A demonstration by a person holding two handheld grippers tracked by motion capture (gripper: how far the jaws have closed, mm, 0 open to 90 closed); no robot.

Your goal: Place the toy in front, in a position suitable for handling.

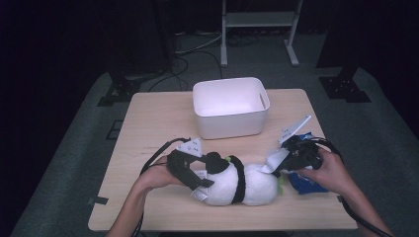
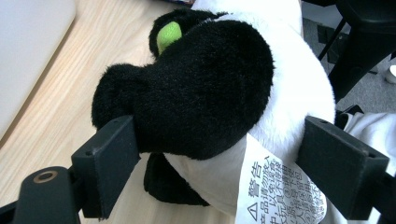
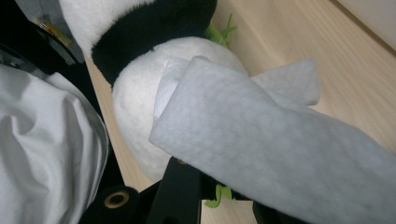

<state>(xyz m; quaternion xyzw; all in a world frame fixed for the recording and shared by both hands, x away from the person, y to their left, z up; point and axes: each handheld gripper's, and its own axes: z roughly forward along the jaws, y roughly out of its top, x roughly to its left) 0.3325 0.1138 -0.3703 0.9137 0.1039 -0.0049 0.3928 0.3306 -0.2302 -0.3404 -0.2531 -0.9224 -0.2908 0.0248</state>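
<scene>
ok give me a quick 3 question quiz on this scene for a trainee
1. True or false: the white bin has the plush panda inside it.
2. What does the right claw hold? A) a blue packet B) a white wipe C) a care label
3. Which end of the panda do the left claw jaws straddle?

Key
1. False: the panda lies on the table, in front of the bin.
2. B: it is shut on the white wipe, which rests against the panda's body.
3. The end with the black limb and the printed label.
</scene>
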